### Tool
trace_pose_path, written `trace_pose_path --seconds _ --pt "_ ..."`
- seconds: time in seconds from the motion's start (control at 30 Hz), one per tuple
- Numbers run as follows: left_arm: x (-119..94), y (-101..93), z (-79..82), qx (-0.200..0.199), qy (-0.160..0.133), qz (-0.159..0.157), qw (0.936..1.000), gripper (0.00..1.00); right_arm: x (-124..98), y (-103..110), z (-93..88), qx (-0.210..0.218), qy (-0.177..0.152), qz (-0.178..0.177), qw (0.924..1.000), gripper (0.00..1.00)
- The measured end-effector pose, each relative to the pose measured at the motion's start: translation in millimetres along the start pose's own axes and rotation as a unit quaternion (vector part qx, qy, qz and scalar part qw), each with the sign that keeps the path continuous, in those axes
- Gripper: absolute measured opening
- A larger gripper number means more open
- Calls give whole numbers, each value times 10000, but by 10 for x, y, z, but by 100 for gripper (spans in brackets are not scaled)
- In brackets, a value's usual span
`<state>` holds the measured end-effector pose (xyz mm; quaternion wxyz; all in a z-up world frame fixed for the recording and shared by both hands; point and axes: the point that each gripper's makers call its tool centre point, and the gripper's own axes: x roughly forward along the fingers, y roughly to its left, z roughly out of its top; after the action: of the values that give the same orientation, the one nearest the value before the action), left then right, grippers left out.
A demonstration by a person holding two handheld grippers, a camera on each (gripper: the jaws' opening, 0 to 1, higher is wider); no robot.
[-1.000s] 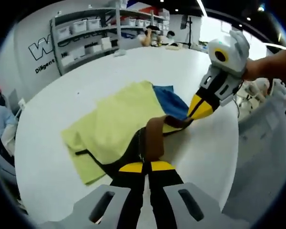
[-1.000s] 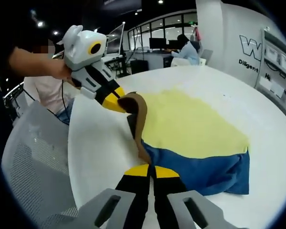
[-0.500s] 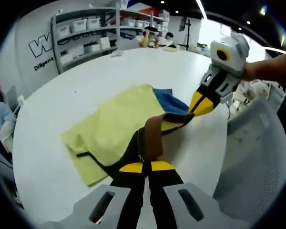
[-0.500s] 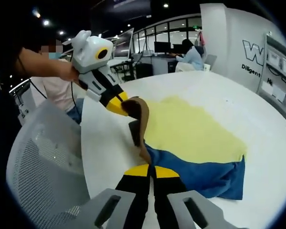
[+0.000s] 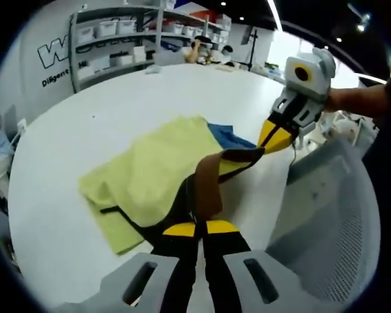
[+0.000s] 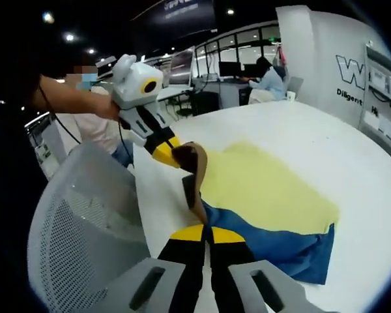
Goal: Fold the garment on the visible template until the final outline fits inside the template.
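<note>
Brown garment edge [image 5: 208, 186] lifted further, both tongs [image 5: 201, 227] [image 6: 207, 233] still clamped

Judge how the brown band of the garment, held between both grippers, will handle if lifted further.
The brown fabric band sags and curls between the left gripper and right gripper, so it is likely floppy. It looks thin, probably light. The yellow cloth panel would likely drag along.
</note>
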<state>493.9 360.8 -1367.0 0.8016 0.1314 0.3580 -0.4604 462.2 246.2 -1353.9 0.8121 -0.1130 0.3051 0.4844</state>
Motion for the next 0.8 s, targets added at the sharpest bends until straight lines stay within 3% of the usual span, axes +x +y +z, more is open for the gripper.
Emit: trace_pose_path --seconds 0.5,0.8 --pt "-279 -325 16 -99 -172 -553 9983 5 -246 300 148 -48 -104 320 9994 0" --pt "-483 -385 225 -85 -442 -892 9950 5 -497 248 409 -51 -328 312 9990 0"
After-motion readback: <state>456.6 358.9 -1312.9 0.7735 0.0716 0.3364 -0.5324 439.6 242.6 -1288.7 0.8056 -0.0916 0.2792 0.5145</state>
